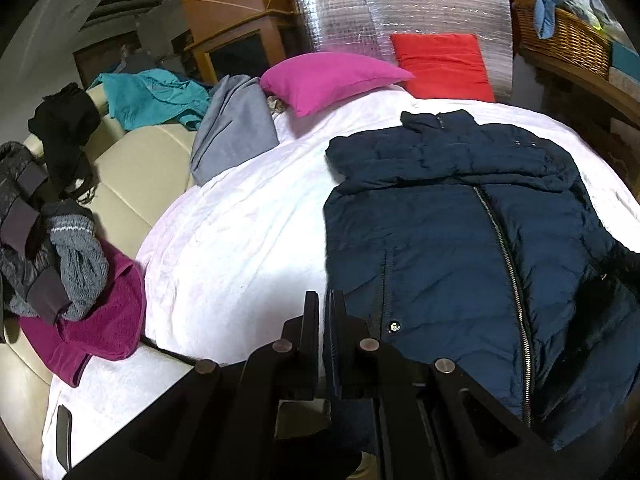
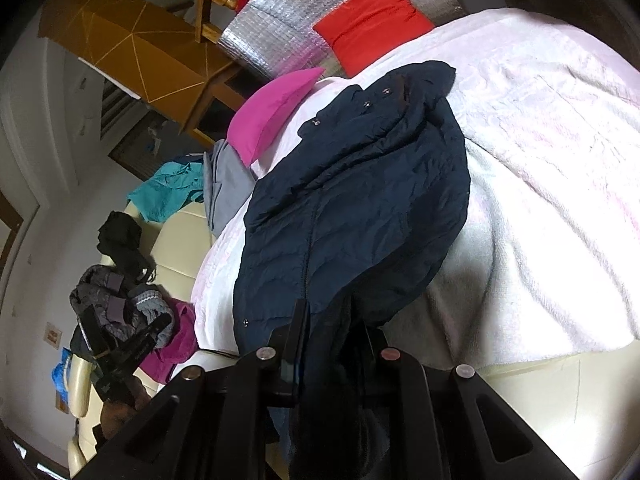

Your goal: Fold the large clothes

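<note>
A navy padded jacket (image 1: 460,240) lies front up, zipped, on a white cover (image 1: 240,220) over the sofa, sleeves folded in near the collar. My left gripper (image 1: 324,312) is shut on the jacket's lower left hem edge. In the right wrist view the jacket (image 2: 360,200) drapes toward me, and my right gripper (image 2: 328,324) is shut on its lower right edge, lifting that side. The left gripper also shows in the right wrist view (image 2: 132,344) at lower left.
A magenta pillow (image 1: 328,80) and a red pillow (image 1: 444,64) lie at the back against silver foil. Grey cloth (image 1: 232,136), teal cloth (image 1: 152,96), a black garment (image 1: 64,128) and a pile of grey and magenta clothes (image 1: 72,280) lie left. A wicker basket (image 1: 568,40) stands right.
</note>
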Demonstrator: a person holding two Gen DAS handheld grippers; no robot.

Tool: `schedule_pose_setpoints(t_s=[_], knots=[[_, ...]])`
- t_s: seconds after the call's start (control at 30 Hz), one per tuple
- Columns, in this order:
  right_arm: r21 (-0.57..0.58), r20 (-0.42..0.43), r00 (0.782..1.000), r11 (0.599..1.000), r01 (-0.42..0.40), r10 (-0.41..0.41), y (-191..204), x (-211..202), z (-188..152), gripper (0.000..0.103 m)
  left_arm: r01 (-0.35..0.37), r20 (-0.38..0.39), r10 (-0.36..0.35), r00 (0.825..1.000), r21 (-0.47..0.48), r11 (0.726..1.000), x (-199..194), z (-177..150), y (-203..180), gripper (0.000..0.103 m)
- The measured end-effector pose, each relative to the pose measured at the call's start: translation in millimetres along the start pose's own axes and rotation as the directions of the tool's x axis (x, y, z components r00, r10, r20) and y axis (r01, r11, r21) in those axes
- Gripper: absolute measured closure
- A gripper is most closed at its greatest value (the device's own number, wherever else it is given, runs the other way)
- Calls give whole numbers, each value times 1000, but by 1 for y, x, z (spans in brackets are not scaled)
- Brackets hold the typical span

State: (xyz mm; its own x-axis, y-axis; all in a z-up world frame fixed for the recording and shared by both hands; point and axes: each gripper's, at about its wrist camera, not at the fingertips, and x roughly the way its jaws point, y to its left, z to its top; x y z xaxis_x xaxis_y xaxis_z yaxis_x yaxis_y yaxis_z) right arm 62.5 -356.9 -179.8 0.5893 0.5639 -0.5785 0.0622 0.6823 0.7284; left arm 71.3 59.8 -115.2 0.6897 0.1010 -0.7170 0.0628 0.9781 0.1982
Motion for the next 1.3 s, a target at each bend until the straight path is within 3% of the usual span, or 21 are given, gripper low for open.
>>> schedule_pose_setpoints(t_s=[0.37, 0.43, 0.47, 0.5, 0.53, 0.6, 0.67, 0.77, 0.87, 0.97, 1.07, 1.17, 1.23, 1.3], knots=[[4, -2, 1000, 1000, 4, -4, 0, 0, 1, 83, 9, -22, -9, 1000, -11, 1000, 8, -3, 4, 97], [9, -3, 1000, 1000, 3, -3, 0, 0, 0, 83, 38, -76, -40, 996, -26, 999, 23, -6, 5, 69], [16, -5, 1000, 1000, -2, 2, -1, 0, 1, 83, 58, -117, -63, 991, -49, 997, 32, -9, 7, 35], [19, -5, 1000, 1000, -5, 5, -2, 0, 0, 83, 82, -158, -95, 983, -85, 993, 43, -12, 10, 21], [23, -6, 1000, 1000, -9, 10, -3, 0, 0, 83, 114, -193, -140, 971, -135, 984, 54, -17, 15, 21], [36, -9, 1000, 999, -23, 23, -8, 0, -1, 83, 171, -282, -249, 927, -273, 947, 83, -31, 29, 21], [46, -13, 999, 998, -32, 33, -13, -1, -3, 83, 182, -339, -318, 885, -377, 908, 105, -43, 41, 21], [78, -23, 998, 995, -60, 62, -24, -1, -5, 83, 170, -430, -402, 808, -483, 859, 138, -61, 50, 21], [107, -33, 996, 991, -80, 84, -35, 0, -5, 83, 151, -463, -469, 752, -571, 807, 159, -76, 52, 21], [132, -43, 994, 987, -92, 98, -45, 1, -6, 83, 153, -496, -504, 707, -588, 794, 173, -88, 43, 20], [152, -54, 993, 983, -100, 109, -51, 1, -5, 83, 156, -515, -505, 692, -576, 802, 180, -97, 33, 17], [170, -67, 990, 979, -109, 122, -56, 1, -5, 83, 163, -507, -519, 688, -589, 791, 187, -103, 33, 10], [175, -76, 990, 979, -106, 121, -56, 2, -6, 83, 160, -499, -527, 688, -604, 781, 190, -107, 34, 9], [188, -86, 989, 977, -105, 123, -57, 2, -6, 83, 165, -496, -519, 697, -593, 788, 189, -109, 31, 9]])
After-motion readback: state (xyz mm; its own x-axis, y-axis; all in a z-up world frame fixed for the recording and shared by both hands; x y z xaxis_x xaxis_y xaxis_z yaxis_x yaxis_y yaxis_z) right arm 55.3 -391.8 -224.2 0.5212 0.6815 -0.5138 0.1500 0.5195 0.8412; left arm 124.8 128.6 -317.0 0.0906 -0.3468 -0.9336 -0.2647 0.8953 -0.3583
